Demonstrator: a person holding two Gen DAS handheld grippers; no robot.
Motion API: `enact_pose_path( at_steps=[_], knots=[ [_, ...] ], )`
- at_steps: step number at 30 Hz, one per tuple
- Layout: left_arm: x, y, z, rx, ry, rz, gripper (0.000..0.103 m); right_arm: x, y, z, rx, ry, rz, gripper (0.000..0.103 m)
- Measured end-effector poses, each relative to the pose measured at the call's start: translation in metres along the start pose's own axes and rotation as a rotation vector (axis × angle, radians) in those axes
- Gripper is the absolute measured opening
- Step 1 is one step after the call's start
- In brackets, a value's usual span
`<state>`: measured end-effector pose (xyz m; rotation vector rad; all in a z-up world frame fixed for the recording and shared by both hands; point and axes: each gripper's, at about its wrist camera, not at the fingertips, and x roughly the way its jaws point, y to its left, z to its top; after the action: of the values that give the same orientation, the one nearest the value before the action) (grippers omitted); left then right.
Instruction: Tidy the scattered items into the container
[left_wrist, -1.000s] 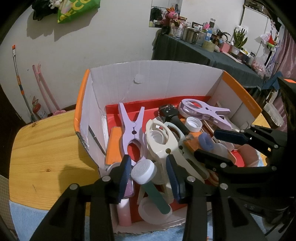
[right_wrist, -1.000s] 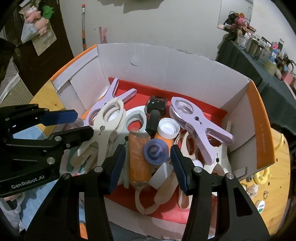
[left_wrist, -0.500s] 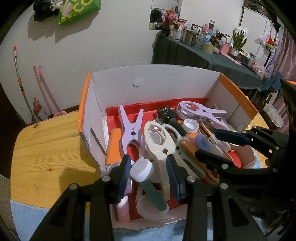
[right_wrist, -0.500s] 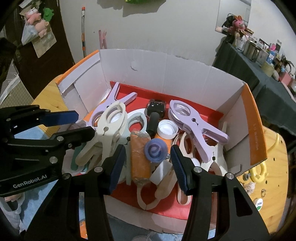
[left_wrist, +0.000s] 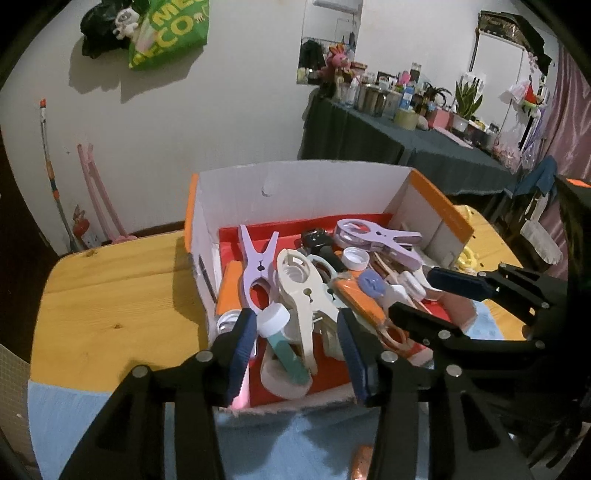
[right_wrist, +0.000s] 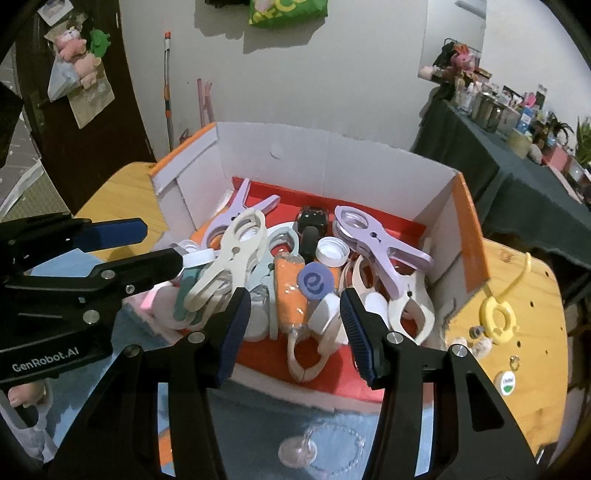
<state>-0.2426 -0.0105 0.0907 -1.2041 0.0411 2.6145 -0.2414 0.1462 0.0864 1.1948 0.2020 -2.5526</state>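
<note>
An open cardboard box (left_wrist: 295, 192) (right_wrist: 332, 162) with a red floor stands on the round wooden table. It holds several large clothes pegs, lilac (left_wrist: 258, 266) (right_wrist: 380, 243) and cream (left_wrist: 299, 291) (right_wrist: 229, 266), white caps, an orange tube (right_wrist: 291, 295), a purple disc (right_wrist: 314, 282) and a black item (right_wrist: 312, 221). My left gripper (left_wrist: 297, 354) is open and empty above the box's near edge. My right gripper (right_wrist: 295, 332) is open and empty, also just above the near edge. A clear bead bracelet (right_wrist: 332, 450) lies on the blue cloth in front of the box.
A yellow ring with a strap (right_wrist: 498, 314) and small bits lie on the table right of the box. An orange item (left_wrist: 360, 461) lies on the blue cloth (left_wrist: 288, 443). A dark cluttered side table (left_wrist: 406, 147) stands behind.
Both grippers have pulled back and up from the box, which now looks smaller and farther. Both stay open and empty. The bracelet on the cloth has come into view.
</note>
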Motion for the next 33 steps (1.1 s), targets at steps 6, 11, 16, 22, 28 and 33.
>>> enact_pose_path(
  at_steps=[6, 11, 16, 22, 28, 33],
  knots=[
    [-0.032, 0.0, -0.015, -0.03, -0.067, 0.033, 0.062, -0.031, 0.005, -0.012, 0.019, -0.054, -0.009, 0.049],
    [-0.055, -0.004, -0.035, -0.042, -0.115, 0.048, 0.071, -0.054, 0.012, -0.029, 0.035, -0.098, -0.024, 0.058],
    [-0.073, -0.009, -0.059, -0.064, -0.154, 0.107, 0.089, -0.072, 0.021, -0.051, 0.035, -0.134, -0.045, 0.06],
    [-0.083, -0.018, -0.088, -0.046, -0.187, 0.178, 0.099, -0.084, 0.026, -0.084, 0.057, -0.164, -0.057, 0.061],
    [-0.079, -0.019, -0.113, -0.072, -0.17, 0.159, 0.102, -0.085, 0.023, -0.117, 0.1, -0.188, -0.102, 0.066],
    [-0.076, -0.025, -0.127, -0.07, -0.172, 0.173, 0.102, -0.083, 0.023, -0.138, 0.121, -0.209, -0.124, 0.066]
  ],
)
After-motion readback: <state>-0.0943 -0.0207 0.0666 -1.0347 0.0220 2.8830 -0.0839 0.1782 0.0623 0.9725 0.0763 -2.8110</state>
